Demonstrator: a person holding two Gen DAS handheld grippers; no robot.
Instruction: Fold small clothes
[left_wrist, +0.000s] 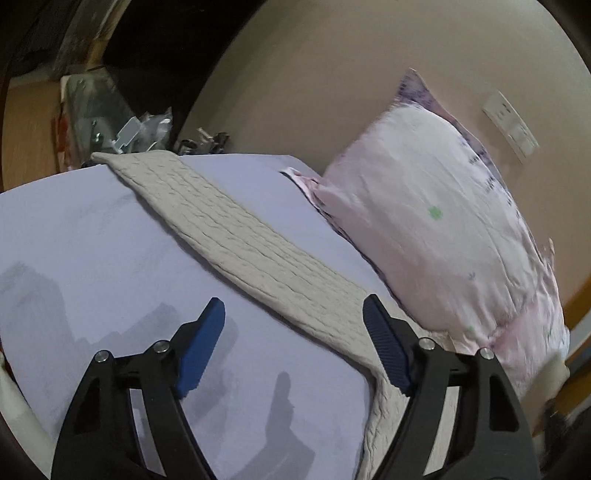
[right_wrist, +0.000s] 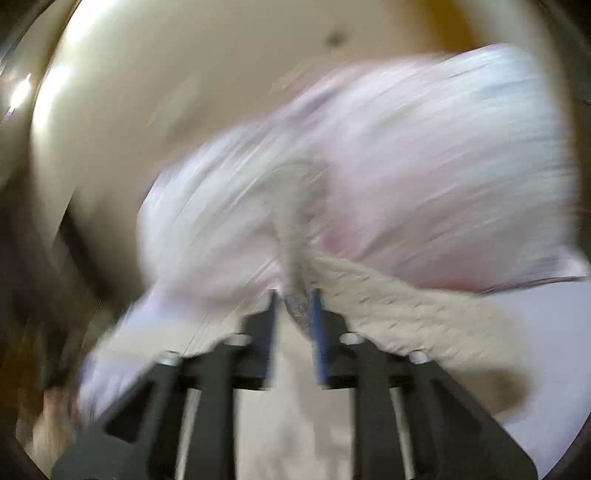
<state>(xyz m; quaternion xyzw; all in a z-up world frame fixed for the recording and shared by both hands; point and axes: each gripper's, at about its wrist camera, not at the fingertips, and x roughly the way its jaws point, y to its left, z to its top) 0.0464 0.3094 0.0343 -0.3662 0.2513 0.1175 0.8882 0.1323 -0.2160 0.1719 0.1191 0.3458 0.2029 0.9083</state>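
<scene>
Left gripper (left_wrist: 293, 332) jaws gape empty; right gripper (right_wrist: 293, 295) pinches beige knit garment (right_wrist: 388, 306).

cable-knit matt beige cloth (left_wrist: 236, 236), smooth lilac sheet (left_wrist: 92, 236), ribbed blue pads (left_wrist: 388, 343)

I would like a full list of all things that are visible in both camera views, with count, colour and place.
knitted cloth: one, beige, lying in a long strip across the bed, one end pinched up by the right gripper
bed sheet: one, pale lilac, covering the bed under the cloth
pillow: one, pink and white with a small print, leaning against the wall beyond the cloth
wall: one, beige, behind the bed
socket plate: one, white, on the wall beside the pillow
clutter: several items, grey and clear, too blurred to name, past the far edge of the bed
left gripper: one, black with blue pads, jaws wide apart over the sheet and cloth
right gripper: one, black with blue pads, jaws closed on a fold of the knitted cloth
</scene>
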